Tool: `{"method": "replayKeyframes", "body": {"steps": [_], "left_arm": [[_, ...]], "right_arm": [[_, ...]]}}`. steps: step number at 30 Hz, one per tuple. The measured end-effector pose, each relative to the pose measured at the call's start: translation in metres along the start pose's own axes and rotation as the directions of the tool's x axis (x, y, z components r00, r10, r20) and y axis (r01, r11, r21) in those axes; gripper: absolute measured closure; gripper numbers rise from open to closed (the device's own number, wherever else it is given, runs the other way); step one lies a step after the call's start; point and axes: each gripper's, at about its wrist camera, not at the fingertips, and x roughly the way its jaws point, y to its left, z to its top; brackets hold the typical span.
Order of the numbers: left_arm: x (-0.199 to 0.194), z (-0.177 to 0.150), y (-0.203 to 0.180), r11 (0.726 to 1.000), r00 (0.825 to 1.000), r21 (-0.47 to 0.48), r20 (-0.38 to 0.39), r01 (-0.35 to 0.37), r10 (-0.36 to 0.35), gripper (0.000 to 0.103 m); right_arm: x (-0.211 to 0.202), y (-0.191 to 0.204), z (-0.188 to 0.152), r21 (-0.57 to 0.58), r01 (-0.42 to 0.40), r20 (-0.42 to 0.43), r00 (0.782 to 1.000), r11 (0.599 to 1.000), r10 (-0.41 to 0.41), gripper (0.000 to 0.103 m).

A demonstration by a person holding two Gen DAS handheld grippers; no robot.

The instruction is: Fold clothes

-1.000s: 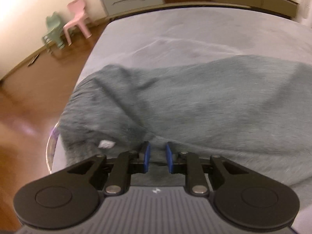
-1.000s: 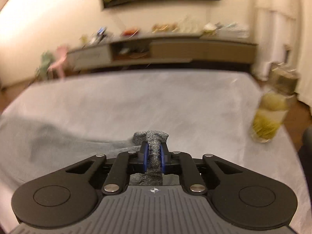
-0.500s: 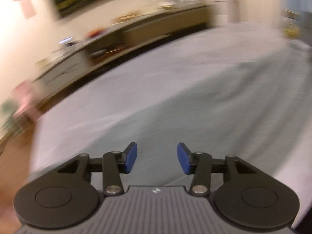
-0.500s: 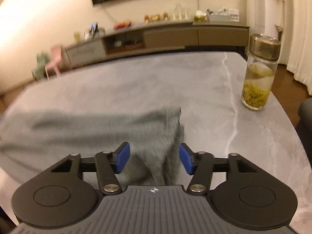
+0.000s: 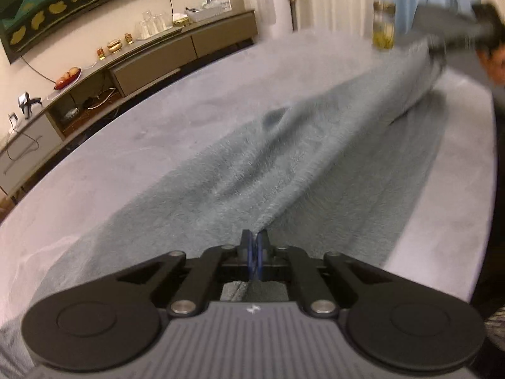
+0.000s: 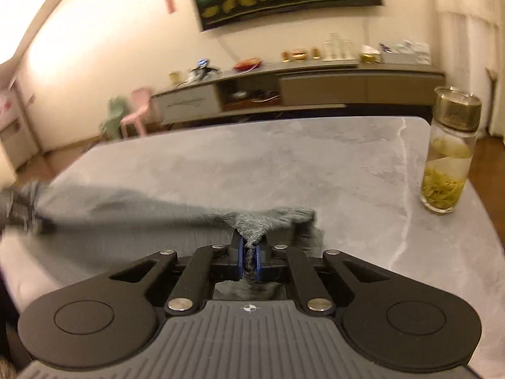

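garment: grey fleecy garment (image 5: pixel 315 158) lies stretched lengthwise across the grey table (image 5: pixel 189 120), one end pinched by each gripper – the middle rests on the tabletop, the ends are raised
left gripper (image 5: pixel 255 252): jaws closed tight on a thin edge of the fabric; ridges fan out from the pinch toward the far end
right gripper (image 6: pixel 249 257): jaws clamped on a bunched wad of fleece, a tuft poking up above the pads
handling: soft, limp, light – no stiffness, so it sags wherever it isn't held or lying on the table. Pile looks grippy, not slippery, and thick when bunched
where to hold: at corners or along a hem, thin flat edge rather than a wad; the right pinch is bulky, so its grip looks less even than the left one
fold state: can't tell which part each end is, or how many layers – blur on the far ends in both views
hazard: tea bottle (image 6: pixel 448 158) stands on the table near the right-hand end of the garment; a swinging edge could tip it
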Motion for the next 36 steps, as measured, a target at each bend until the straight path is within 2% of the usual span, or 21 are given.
{"method": "replayKeyframes", "body": {"steps": [2, 3, 4, 6, 8, 9, 11, 13, 16, 17, 19, 21, 23, 24, 25, 28, 31, 35, 36], "left_arm": [[-0.011, -0.004, -0.001, 0.995, 0.996, 0.018, 0.000, 0.093, -0.093, 0.100], [-0.011, -0.006, -0.003, 0.993, 0.994, 0.049, -0.008, 0.110, -0.110, 0.100], [-0.007, -0.010, -0.008, 0.991, 0.993, 0.076, -0.034, 0.114, -0.112, 0.100], [0.006, -0.012, -0.018, 0.987, 0.991, 0.119, -0.086, 0.108, -0.098, 0.099], [0.012, -0.012, -0.020, 0.986, 0.991, 0.137, -0.099, 0.099, -0.086, 0.097], [0.012, -0.009, -0.021, 0.986, 0.992, 0.139, -0.090, 0.096, -0.084, 0.093], [0.011, -0.005, -0.022, 0.985, 0.994, 0.144, -0.072, 0.090, -0.080, 0.086], [0.007, 0.004, -0.031, 0.983, 0.995, 0.161, -0.036, 0.093, -0.088, 0.084], [0.013, 0.026, -0.060, 0.973, 0.991, 0.190, 0.015, 0.129, -0.135, 0.083], [0.016, 0.033, -0.070, 0.969, 0.988, 0.200, 0.033, 0.144, -0.153, 0.083], [0.027, 0.048, -0.091, 0.959, 0.976, 0.212, 0.064, 0.188, -0.206, 0.083], [0.040, 0.061, -0.114, 0.945, 0.965, 0.234, 0.081, 0.226, -0.251, 0.082], [0.059, 0.069, -0.137, 0.931, 0.961, 0.273, 0.070, 0.241, -0.269, 0.080], [0.068, 0.069, -0.142, 0.930, 0.964, 0.282, 0.052, 0.237, -0.262, 0.080], [0.077, 0.069, -0.147, 0.928, 0.966, 0.290, 0.034, 0.234, -0.255, 0.080], [0.098, 0.063, -0.154, 0.929, 0.969, 0.280, -0.010, 0.240, -0.247, 0.081], [0.109, 0.057, -0.156, 0.929, 0.963, 0.256, -0.059, 0.269, -0.263, 0.082], [0.109, 0.057, -0.157, 0.934, 0.963, 0.234, -0.056, 0.271, -0.265, 0.084], [0.106, 0.059, -0.158, 0.934, 0.964, 0.239, -0.046, 0.265, -0.262, 0.083]], "right_arm": [[-0.011, -0.004, -0.004, -0.028, -0.030, 0.002, 1.000, 0.999, 0.030, 0.096], [-0.017, -0.006, -0.006, -0.041, -0.045, 0.002, 0.999, 0.998, 0.045, 0.096], [-0.011, -0.008, -0.015, -0.046, -0.043, -0.044, 0.998, 0.998, 0.041, 0.094], [-0.012, -0.011, -0.021, -0.015, -0.059, -0.045, 0.997, 0.998, 0.058, 0.090], [-0.012, -0.014, -0.026, 0.017, -0.075, -0.045, 0.996, 0.997, 0.076, 0.080], [-0.017, -0.016, -0.025, 0.044, -0.094, -0.019, 0.995, 0.995, 0.095, 0.074], [-0.022, -0.021, -0.022, 0.094, -0.142, 0.030, 0.990, 0.985, 0.139, 0.048], [-0.022, -0.031, -0.013, 0.142, -0.139, 0.080, 0.988, 0.980, 0.129, 0.044], [0.001, -0.042, 0.007, 0.225, -0.079, 0.113, 0.992, 0.971, 0.054, 0.042], [0.009, -0.046, 0.014, 0.253, -0.059, 0.122, 0.992, 0.966, 0.029, 0.042], [0.036, -0.046, 0.027, 0.250, -0.010, 0.074, 0.997, 0.968, -0.008, 0.042], [0.062, -0.042, 0.036, 0.227, 0.010, 0.017, 1.000, 0.974, -0.014, 0.047], [0.076, -0.030, 0.044, 0.156, 0.011, -0.004, 1.000, 0.988, -0.010, 0.082], [0.078, -0.023, 0.047, 0.109, 0.009, -0.007, 1.000, 0.994, -0.008, 0.090], [0.075, -0.027, 0.045, 0.117, -0.001, 0.017, 1.000, 0.993, -0.001, 0.094], [0.065, -0.039, 0.040, 0.144, -0.031, 0.091, 0.996, 0.989, 0.018, 0.096], [0.055, -0.051, 0.035, 0.168, -0.064, 0.165, 0.986, 0.984, 0.036, 0.096], [0.041, -0.066, 0.028, 0.196, -0.109, 0.262, 0.963, 0.975, 0.055, 0.095], [0.052, -0.068, 0.023, 0.203, -0.103, 0.201, 0.978, 0.974, 0.061, 0.093]]}}
